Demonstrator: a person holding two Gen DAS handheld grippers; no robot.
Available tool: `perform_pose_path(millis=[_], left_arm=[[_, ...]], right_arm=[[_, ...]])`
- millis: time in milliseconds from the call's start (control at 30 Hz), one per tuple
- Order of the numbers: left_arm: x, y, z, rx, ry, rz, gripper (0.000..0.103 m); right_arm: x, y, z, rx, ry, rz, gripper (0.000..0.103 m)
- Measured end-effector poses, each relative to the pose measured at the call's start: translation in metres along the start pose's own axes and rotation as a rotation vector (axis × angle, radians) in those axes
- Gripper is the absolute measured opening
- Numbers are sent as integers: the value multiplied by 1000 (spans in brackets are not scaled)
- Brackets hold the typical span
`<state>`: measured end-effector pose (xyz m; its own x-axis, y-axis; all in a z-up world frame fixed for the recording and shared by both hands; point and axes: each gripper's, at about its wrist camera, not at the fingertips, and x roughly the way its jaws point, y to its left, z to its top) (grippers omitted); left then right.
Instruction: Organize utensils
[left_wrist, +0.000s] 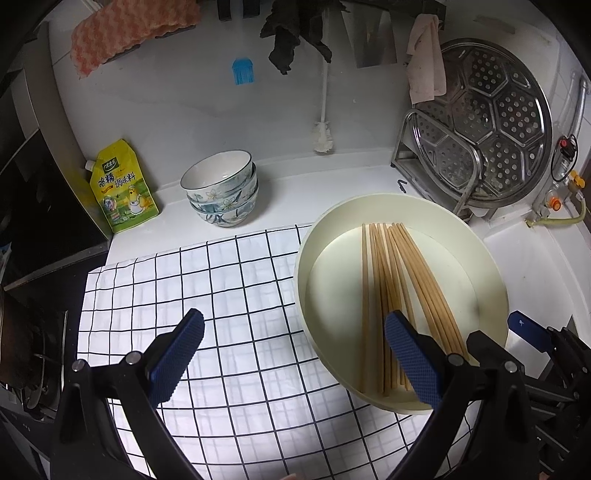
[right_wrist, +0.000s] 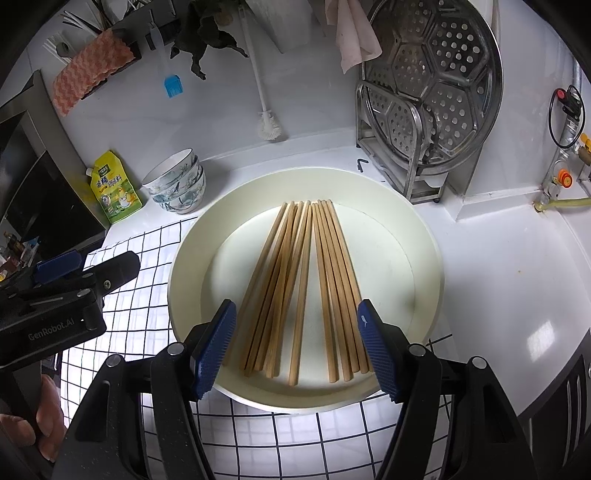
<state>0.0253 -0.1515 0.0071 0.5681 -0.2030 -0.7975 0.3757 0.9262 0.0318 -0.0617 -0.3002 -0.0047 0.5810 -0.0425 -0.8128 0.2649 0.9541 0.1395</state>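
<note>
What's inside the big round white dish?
Only wooden chopsticks lie inside the big white dish, fanned out on its flat bottom. Their near ends are partly hidden behind the right gripper's blue fingers.

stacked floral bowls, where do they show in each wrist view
Left wrist view: the stacked white floral ceramic bowls sit left of centre, beyond the checked cloth.
Right wrist view: the bowls sit at mid-left.
Shared landmark: the yellow seasoning pouch just left of them.

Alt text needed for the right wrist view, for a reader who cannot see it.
The open right gripper hovers over a bundle of wooden chopsticks lying in a round cream tray on a checked cloth. Behind stand stacked bowls, a yellow seasoning pouch and a steel steamer plate.
</note>
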Motion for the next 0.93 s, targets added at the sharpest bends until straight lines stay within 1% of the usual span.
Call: perform_pose_path(millis=[633,933], left_arm=[[-2,-3,-2,9,-7,-21,97],[-3,-4,-3,20,-5,-16,97]], right_arm=[[-2,3,-2,-1,-1,-4,65],[-6,6,-4,-5,-1,-2,65]])
